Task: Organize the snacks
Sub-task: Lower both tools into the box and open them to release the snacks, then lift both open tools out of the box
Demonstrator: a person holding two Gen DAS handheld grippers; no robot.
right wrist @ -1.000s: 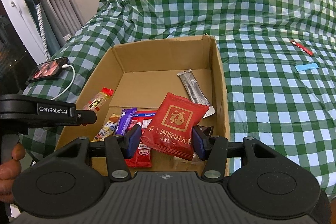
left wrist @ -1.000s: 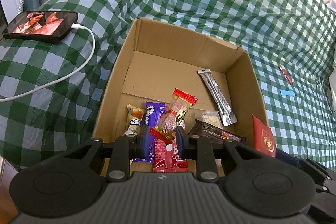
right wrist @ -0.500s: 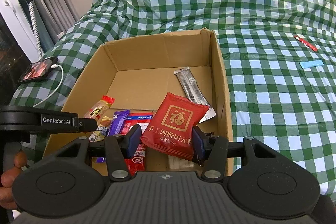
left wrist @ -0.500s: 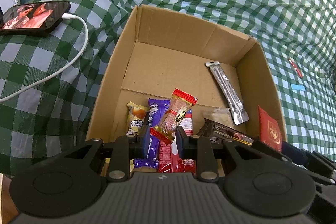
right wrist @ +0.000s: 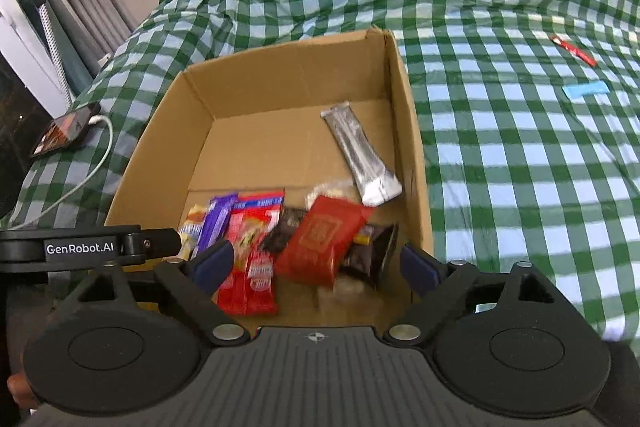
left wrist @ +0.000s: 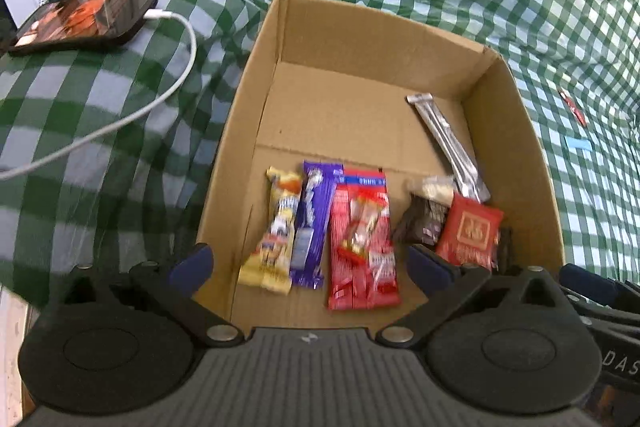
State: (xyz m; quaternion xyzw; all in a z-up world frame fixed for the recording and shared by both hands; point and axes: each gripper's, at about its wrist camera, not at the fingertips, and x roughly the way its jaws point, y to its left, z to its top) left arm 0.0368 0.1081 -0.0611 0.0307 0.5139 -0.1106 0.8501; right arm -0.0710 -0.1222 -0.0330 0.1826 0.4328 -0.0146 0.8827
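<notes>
Both claws spreading wide above a cardboard box [left wrist: 248,95] of snacks, nothing gripped.

Nearest, left gripper [left wrist: 308,265] and right gripper [right wrist: 314,263] opening over loose packets. On the box floor: yellow bar [left wrist: 276,231], purple bar [left wrist: 314,223], red packs [left wrist: 362,247] topped by small candy [left wrist: 360,231], dark packet [left wrist: 422,223], red sachet [right wrist: 322,241]. Beyond, silver stick [left wrist: 448,143] against the right wall. Farther off on the checked cloth [right wrist: 520,155]: phone [left wrist: 86,15], cable, red and blue wrappers.

We see box [left wrist: 256,99] of matt brown cardboard, creased. Snack wrappers glossy plastic; silver packet [right wrist: 360,159] foil-like, shiny. Bed cover [right wrist: 500,167] checked cloth, wrinkled. Gripper bodies matt black plastic, ribbed. Phone [left wrist: 84,17] screen glossy.
</notes>
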